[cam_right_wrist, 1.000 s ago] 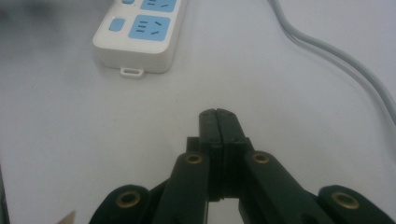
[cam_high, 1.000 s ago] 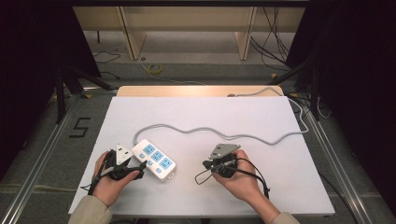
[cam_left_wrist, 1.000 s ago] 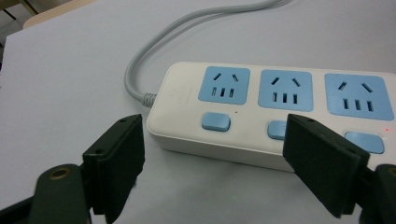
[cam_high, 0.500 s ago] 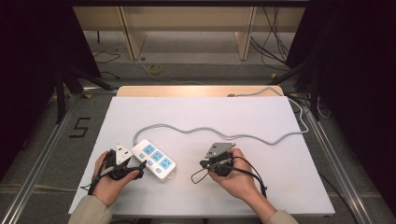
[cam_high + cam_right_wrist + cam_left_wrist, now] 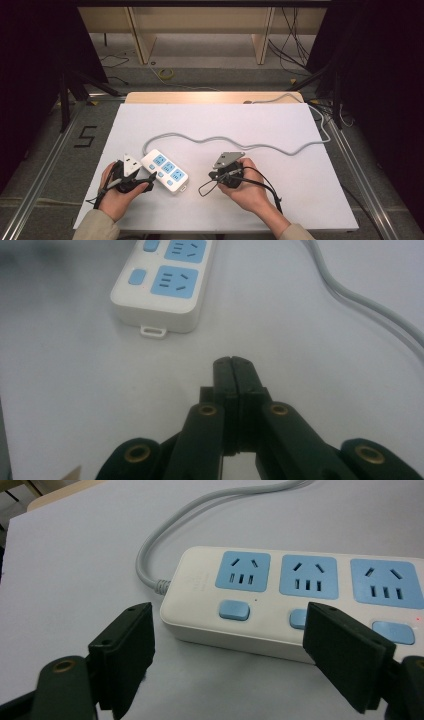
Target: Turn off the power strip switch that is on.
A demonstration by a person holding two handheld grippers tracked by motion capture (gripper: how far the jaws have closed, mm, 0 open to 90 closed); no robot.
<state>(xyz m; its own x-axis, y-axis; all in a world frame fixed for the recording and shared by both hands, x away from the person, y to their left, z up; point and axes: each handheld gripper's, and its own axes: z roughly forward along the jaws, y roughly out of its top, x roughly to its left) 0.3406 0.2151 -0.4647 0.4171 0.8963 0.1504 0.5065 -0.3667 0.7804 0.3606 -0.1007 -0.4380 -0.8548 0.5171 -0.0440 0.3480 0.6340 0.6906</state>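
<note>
- The white table carries my power strip near its front-left, its grey cord snaking off to the far right.
- My left gripper is spread wide, just short of the strip; I'd judge it should straddle the body squarely, clear of the blue switches.
- My right gripper is clenched on nothing, pointing at the strip's free end.

Lab or recording rig, not home. White flat-topped desk stands inside dark curtained enclosure. Metal floor rails run along both desk sides. Black tape numeral "5" marked on grey floor. Loose cables trail beyond far desk edge, near pale wooden frame.
</note>
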